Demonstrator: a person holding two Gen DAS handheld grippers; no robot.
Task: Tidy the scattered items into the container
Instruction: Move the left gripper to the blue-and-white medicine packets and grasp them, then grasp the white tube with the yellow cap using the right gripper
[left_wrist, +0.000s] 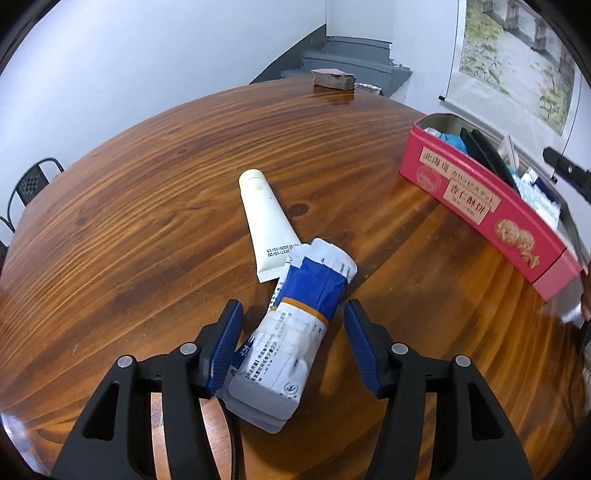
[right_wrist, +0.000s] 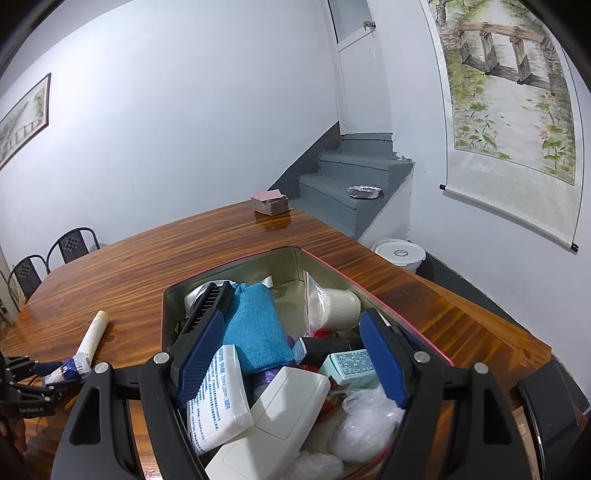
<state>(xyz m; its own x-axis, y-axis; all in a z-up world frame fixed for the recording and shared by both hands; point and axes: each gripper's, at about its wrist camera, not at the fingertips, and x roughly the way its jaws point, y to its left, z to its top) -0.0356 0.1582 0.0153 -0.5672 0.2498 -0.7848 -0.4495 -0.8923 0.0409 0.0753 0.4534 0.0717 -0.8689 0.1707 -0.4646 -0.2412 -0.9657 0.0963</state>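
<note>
A bundle of blue-and-white sachets (left_wrist: 295, 332) lies on the wooden table (left_wrist: 147, 206) between the jaws of my left gripper (left_wrist: 293, 309). The left pad touches it and the right pad stands a little apart, so the gripper is open. A cream tube (left_wrist: 266, 218) lies just beyond, its crimped end against the sachets. The pink tin (left_wrist: 480, 199) stands to the right, full of several items. My right gripper (right_wrist: 291, 319) hangs open over the tin's (right_wrist: 236, 264) contents, holding nothing. From there the tube (right_wrist: 94, 334) and left gripper (right_wrist: 55, 373) show at lower left.
A stack of cards (right_wrist: 269, 201) sits at the table's far edge. Black chairs (right_wrist: 74, 243) stand at the left side. A white bucket (right_wrist: 399, 254) is on the floor past the right edge, by grey steps with a foil dish (right_wrist: 364, 191).
</note>
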